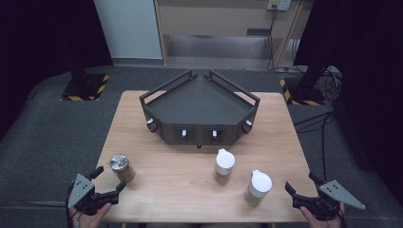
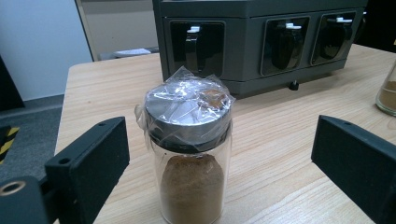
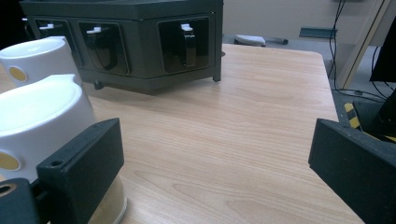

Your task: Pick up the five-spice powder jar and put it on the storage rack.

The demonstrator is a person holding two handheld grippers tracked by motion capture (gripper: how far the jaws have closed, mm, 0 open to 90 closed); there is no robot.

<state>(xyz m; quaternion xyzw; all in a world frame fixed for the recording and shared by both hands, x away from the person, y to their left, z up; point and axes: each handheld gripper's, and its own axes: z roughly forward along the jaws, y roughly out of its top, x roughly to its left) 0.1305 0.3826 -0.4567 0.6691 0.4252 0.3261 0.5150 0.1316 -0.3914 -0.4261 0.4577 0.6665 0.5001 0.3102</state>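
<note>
The left gripper (image 2: pixel 219 158) has its jaws spread wide, with the foil-topped jar (image 2: pixel 189 149) of brown powder right between them but not touched. The right gripper (image 3: pixel 215 172) is spread wide too, beside a white-capped jar (image 3: pixel 42 126). To grab well, slide in low around the glass, squeeze gently, keep it upright on the tabletop (image 1: pixel 180 180).

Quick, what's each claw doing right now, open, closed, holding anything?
Left claw: open, holding nothing, spice jar ahead between its jaws.
Right claw: open, holding nothing.
</note>
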